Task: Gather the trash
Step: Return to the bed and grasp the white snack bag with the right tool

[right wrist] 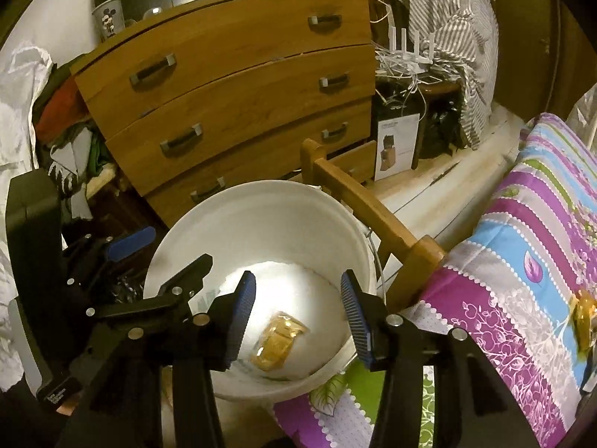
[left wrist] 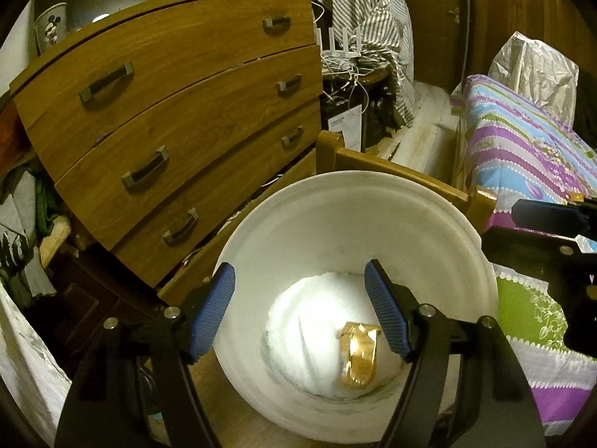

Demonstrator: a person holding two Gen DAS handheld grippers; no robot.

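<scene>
Left wrist view: both grippers, left gripper [left wrist: 300,306] and right gripper [right wrist: 298,323], gape empty above bucket [left wrist: 429,201] (golden wrapper [left wrist: 360,358] inside).

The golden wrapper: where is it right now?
The golden wrapper lies at the bottom of the white bucket, seen in both wrist views between the open fingers, with the bucket standing between the wooden dresser and the bed.

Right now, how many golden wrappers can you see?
2. One golden wrapper lies at the bottom of the white bucket; another lies on the striped bedspread. More may be hidden.
</scene>
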